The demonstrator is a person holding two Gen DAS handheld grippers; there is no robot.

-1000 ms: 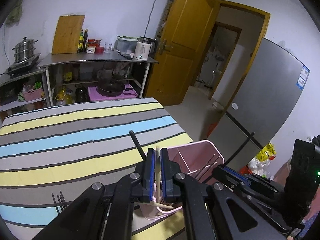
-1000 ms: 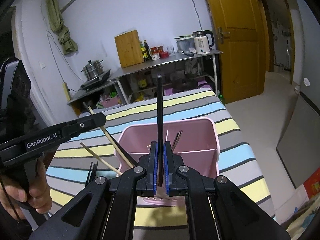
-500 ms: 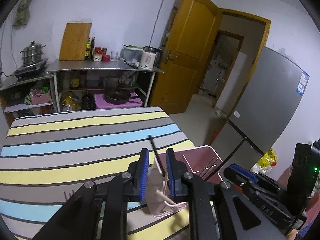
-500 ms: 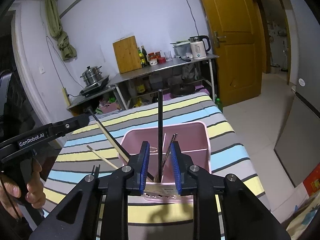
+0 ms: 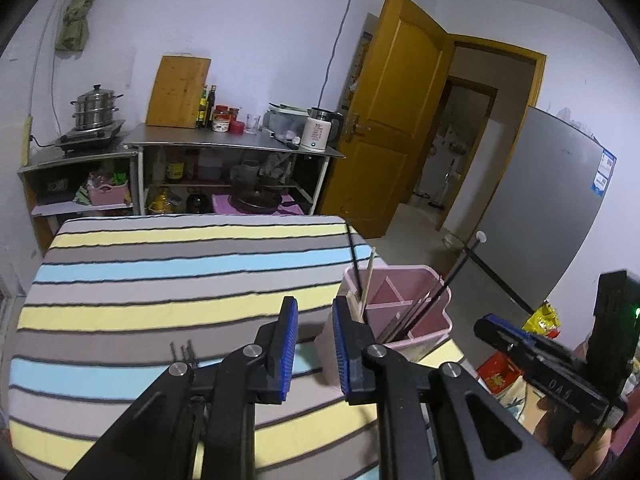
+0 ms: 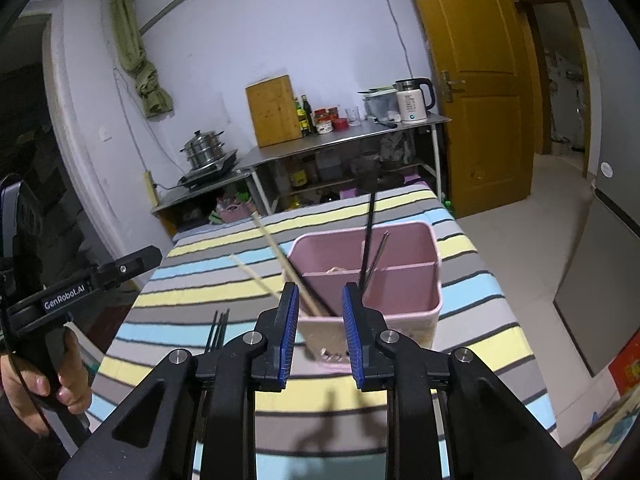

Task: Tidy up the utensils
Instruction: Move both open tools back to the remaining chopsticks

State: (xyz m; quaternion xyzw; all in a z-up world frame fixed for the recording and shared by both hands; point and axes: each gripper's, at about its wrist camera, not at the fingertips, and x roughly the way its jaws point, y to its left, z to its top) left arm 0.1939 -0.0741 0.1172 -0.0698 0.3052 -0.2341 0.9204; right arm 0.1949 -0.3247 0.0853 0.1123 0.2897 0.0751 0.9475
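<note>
On striped tabletop, pink divided utensil bin at 12 o'clock of right tongs, wooden chopsticks and black utensil inside. Left tongs and right tongs both parted wide, gripping nothing. Black fork flat at 9 o'clock.

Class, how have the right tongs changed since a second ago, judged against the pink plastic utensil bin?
Yes: the right tongs opened, releasing the black chopstick, which now stands in the pink plastic utensil bin.
</note>
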